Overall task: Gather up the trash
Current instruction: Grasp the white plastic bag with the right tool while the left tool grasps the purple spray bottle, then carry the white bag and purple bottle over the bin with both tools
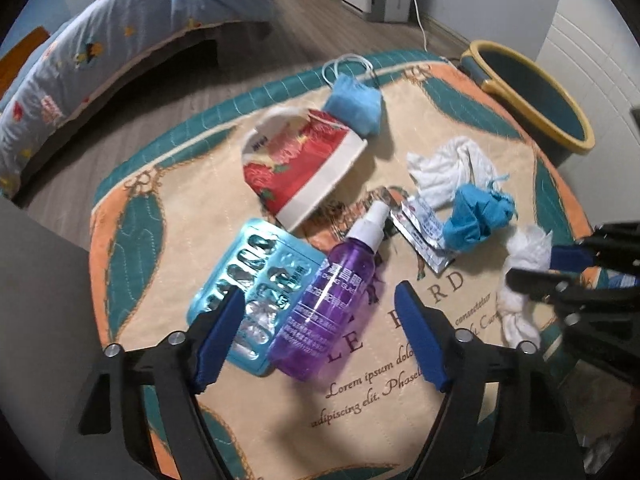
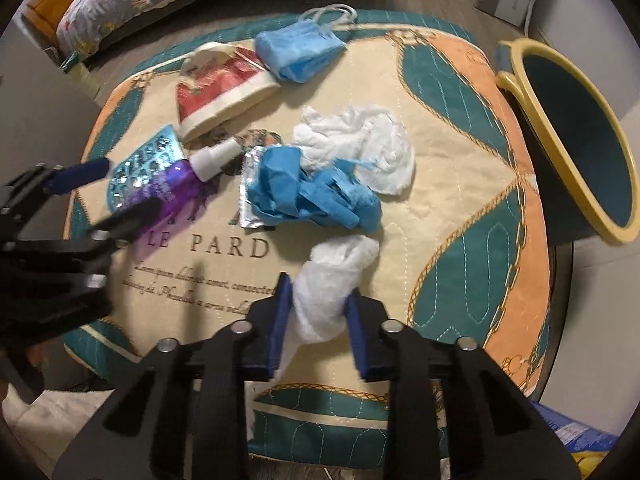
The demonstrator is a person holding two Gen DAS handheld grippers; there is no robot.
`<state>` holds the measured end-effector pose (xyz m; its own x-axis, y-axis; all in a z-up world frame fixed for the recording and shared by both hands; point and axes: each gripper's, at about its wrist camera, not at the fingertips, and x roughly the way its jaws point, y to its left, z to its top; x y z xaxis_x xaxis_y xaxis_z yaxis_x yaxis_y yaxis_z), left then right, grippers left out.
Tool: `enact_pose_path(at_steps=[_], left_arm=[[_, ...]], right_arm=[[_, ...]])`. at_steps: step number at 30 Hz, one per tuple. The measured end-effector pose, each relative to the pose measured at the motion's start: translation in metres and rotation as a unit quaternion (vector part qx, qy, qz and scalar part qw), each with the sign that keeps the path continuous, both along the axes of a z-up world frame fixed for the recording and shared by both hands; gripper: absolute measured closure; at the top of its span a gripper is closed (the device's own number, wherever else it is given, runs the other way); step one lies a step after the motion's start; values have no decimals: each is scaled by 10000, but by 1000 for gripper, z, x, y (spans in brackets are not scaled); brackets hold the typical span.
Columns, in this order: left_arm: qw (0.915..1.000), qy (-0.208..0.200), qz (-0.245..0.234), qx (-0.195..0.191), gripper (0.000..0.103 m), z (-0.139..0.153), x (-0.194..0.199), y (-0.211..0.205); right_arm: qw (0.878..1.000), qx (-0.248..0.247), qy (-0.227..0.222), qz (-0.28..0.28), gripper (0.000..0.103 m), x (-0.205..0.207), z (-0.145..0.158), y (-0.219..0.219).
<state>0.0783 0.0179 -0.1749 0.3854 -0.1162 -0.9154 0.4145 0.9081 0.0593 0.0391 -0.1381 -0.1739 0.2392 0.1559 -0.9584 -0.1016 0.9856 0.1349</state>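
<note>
Blue pads of the right gripper (image 2: 316, 320) pinch a crumpled white tissue (image 2: 332, 280), which bulges out ahead of the fingertips onto the quilted mat (image 2: 460, 152). Left gripper (image 1: 320, 320) stands wide, its pads apparently clear of the purple spray bottle (image 1: 324, 300) between them. Beyond and right sits the bin (image 2: 580, 140).

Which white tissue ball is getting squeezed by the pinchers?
The smaller tissue, nearest the camera: the right gripper pinches it. The bigger tissue lies free behind the blue glove.
</note>
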Motion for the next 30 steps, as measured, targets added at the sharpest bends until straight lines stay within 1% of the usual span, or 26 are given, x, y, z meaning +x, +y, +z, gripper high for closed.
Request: enact_pose_path(at_steps=[1, 4, 6, 9, 10, 11, 12, 14, 15, 17, 21, 23, 27, 30], left_arm=[[10000, 55, -3, 1, 33, -3, 1, 0], [9998, 177, -53, 78, 37, -10, 2, -2], [9997, 193, -73, 152, 39, -14, 4, -4], [9997, 215, -15, 85, 40, -17, 7, -4], [9998, 212, -13, 61, 43, -19, 8, -6], [9997, 226, -22, 29, 49, -20, 8, -7], [9996, 267, -35, -25, 51, -22, 8, -9], [9993, 343, -14, -164, 56, -25, 8, -11], [9989, 384, 11, -255, 59, -27, 9, -11], [9988, 399, 26, -277, 59, -30, 9, -14], [9995, 280, -11, -121, 59, -35, 10, -24], [9998, 198, -13, -50, 66, -35, 10, -29], [9998, 124, 13, -156, 67, -29, 15, -33], [9998, -92, 41, -155, 67, -20, 17, -37]], right_arm=[[10000, -29, -28, 68, 79, 1, 5, 1], [9985, -279, -157, 439, 79, 7, 25, 6], [9971, -348, -250, 622, 79, 14, 42, 3], [9950, -456, -450, 771, 79, 27, 65, -10], [9943, -504, -527, 782, 79, 31, 71, -17], [9937, -551, -608, 770, 79, 33, 75, -23], [9928, -606, -741, 714, 79, 37, 78, -32], [9943, -528, -757, 540, 79, 44, 76, -49], [9962, -379, -683, 385, 79, 48, 71, -58], [9982, -167, -550, 141, 79, 58, 62, -68], [9975, -346, -582, 226, 79, 64, 55, -68], [9972, -366, -598, 255, 79, 68, 54, -68], [9964, -382, -701, 289, 79, 70, 59, -74], [9957, -346, -824, 241, 79, 71, 68, -78]])
